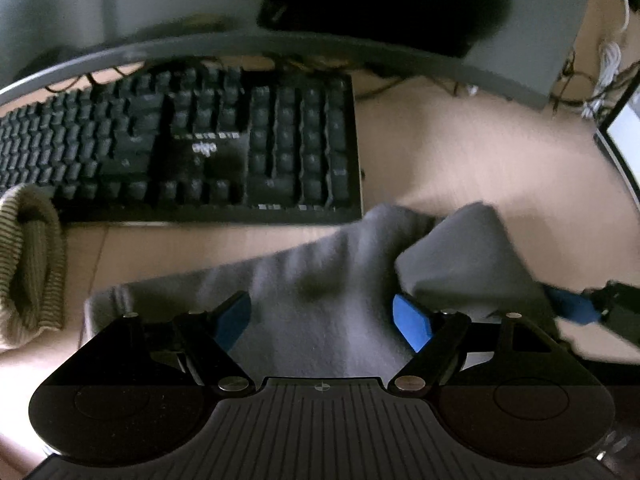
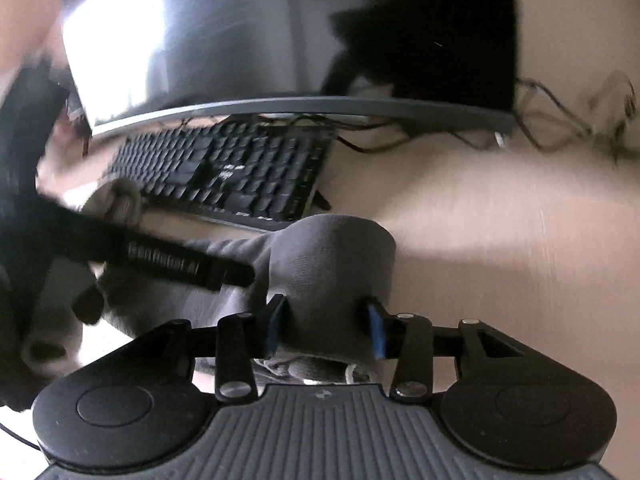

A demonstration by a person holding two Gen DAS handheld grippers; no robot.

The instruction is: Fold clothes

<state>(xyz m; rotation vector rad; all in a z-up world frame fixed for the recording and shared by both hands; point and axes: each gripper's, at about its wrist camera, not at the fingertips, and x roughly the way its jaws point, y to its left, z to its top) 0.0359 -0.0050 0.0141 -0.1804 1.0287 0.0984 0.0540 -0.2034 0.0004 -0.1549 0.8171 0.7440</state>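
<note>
A grey cloth (image 1: 320, 280) lies on the desk (image 1: 460, 148) just in front of the keyboard (image 1: 192, 148), and both grippers are at it; the left gripper (image 1: 324, 320) stands with its blue pads (image 1: 412, 320) wide apart, the cloth flat between them and not pinched; in the left wrist view one end of the cloth is folded up into a rounded hump (image 1: 472, 256), and the right gripper's blue tip (image 1: 572, 304) shows at that hump's right edge, blurred.

In the right wrist view the right gripper (image 2: 326, 328) has its pads either side of the raised fold (image 2: 332, 264), which fills the gap; whether the pads truly press it I cannot tell; below the fold a crumpled bit of cloth is half hidden by the gripper body.

The left gripper's dark arm (image 2: 168, 264) crosses the cloth from the left, smeared by motion, its lettering hard to read; a ribbed olive garment (image 1: 28, 264) sits at the keyboard's left end, cut off by the frame edge; a monitor (image 2: 240, 60) hangs over the keyboard, its top out of view; cables (image 2: 560, 120) trail behind on the desk, too blurred to trace.
</note>
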